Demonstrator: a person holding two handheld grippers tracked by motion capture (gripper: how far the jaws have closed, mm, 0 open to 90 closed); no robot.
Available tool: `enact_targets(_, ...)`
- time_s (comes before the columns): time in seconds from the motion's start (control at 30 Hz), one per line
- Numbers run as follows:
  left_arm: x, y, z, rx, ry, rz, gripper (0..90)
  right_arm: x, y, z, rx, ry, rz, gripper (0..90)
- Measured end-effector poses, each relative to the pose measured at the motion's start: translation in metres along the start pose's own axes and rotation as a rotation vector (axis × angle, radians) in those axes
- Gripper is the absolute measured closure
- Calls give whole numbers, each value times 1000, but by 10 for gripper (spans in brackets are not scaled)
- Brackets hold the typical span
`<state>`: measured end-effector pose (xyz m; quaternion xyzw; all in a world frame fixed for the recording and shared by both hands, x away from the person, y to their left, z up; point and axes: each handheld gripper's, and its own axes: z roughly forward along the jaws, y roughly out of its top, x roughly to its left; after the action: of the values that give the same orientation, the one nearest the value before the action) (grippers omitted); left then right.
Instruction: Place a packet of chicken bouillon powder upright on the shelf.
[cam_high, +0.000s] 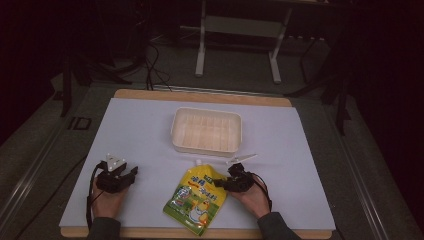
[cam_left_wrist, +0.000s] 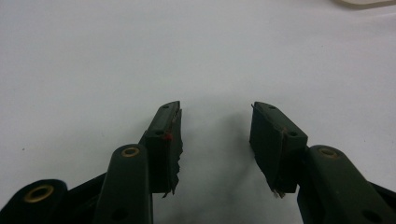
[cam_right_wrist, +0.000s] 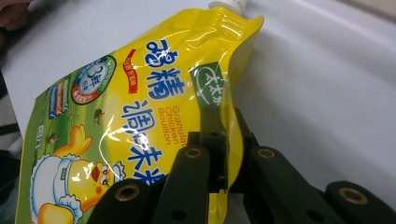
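The pouch is lying on the counter near its front edge, spout toward the tray. The right tool is pinching its side edge (jaws closed on the film). The left tool is resting wide apart, holding nothing. Probably a pick-up is beginning; lifting toward the tray is calling for a firm hold.

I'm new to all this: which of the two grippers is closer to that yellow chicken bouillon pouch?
The right. The right gripper is shut on the yellow pouch, pinching its edge. The left gripper sits open on the bare white table, off to the pouch's left, not touching it.
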<state>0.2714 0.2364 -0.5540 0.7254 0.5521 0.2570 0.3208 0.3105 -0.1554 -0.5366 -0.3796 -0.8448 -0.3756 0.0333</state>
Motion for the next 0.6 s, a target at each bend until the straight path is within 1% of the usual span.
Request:
enact_targets(0.13,0,0,0,-1,2,1,534,5,6,-2,4,-17,-25,900)
enact_targets(0.4,0,0,0,-1,2,0,535,9,18,-13,-23,1,-26,900)
enact_targets(0.6,0,0,-1,-2,3,2,534,18,35,-21,-54,5,-57,900)
